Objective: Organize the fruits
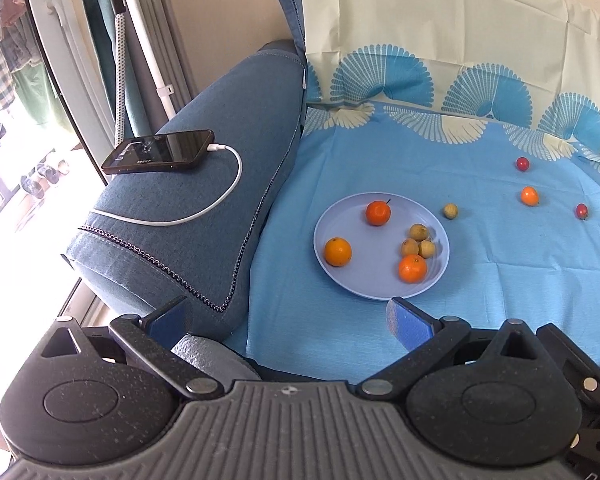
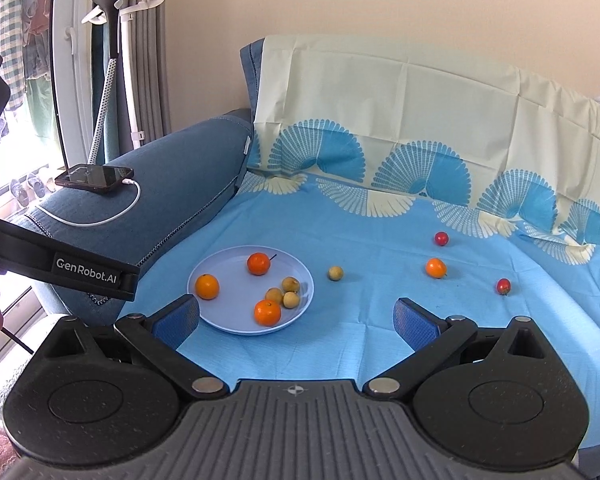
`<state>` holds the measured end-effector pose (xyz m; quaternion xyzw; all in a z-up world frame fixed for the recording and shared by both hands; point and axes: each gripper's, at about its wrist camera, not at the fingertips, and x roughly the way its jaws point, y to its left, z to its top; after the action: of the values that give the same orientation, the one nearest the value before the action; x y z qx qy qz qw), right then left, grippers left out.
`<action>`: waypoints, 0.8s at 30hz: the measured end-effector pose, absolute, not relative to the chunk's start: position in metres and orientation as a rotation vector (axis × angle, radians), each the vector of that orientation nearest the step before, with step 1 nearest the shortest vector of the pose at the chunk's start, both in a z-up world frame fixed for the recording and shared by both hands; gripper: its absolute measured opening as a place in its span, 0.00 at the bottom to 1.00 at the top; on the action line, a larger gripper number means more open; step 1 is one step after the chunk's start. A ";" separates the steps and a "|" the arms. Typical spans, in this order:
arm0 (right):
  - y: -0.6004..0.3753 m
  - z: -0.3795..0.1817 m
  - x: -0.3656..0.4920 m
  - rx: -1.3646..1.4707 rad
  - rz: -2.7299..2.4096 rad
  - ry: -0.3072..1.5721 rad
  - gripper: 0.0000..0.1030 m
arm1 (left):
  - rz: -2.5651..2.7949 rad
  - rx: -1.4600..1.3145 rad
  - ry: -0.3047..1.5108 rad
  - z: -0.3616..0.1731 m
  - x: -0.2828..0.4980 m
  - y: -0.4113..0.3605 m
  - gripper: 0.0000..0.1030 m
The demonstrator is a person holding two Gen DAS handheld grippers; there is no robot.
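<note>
A pale blue plate (image 1: 340, 284) (image 2: 224, 320) lies on the blue sheet. It holds three oranges (image 1: 378, 213) (image 2: 258, 263) and three small tan fruits (image 1: 419, 232) (image 2: 291, 284). Loose on the sheet to its right are a tan fruit (image 1: 451, 211) (image 2: 335, 273), an orange (image 1: 529, 195) (image 2: 435, 267) and two red fruits (image 1: 522, 163) (image 2: 503, 286). My left gripper (image 1: 288, 320) is open and empty, hovering in front of the plate. My right gripper (image 2: 298, 318) is open and empty, also in front of the plate.
A blue sofa armrest (image 1: 204, 208) (image 2: 172, 196) rises left of the sheet and bears a phone (image 1: 158, 152) (image 2: 94, 178) on a white cable. A garment steamer stand (image 2: 114, 40) and a window stand beyond. The sheet drapes up the sofa back (image 2: 420, 100).
</note>
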<state>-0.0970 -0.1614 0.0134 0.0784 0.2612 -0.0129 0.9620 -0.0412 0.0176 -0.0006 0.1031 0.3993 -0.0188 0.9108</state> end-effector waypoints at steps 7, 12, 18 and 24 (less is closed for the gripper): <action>-0.160 0.012 -0.094 0.157 -0.025 0.543 0.99 | -0.033 0.210 0.835 -0.003 -0.038 0.018 1.00; -0.159 0.010 -0.092 0.159 -0.026 0.549 0.99 | -0.033 0.214 0.836 -0.005 -0.037 0.016 1.00; -0.160 0.007 -0.089 0.164 -0.026 0.558 0.99 | -0.029 0.218 0.847 -0.008 -0.034 0.015 1.00; -0.162 0.004 -0.087 0.173 -0.028 0.564 0.99 | -0.025 0.226 0.853 -0.009 -0.030 0.013 1.00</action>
<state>-0.0873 -0.1616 0.0039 0.0852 0.2778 -0.0138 0.9568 -0.0302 0.0131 -0.0089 0.1094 0.4128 -0.0122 0.9041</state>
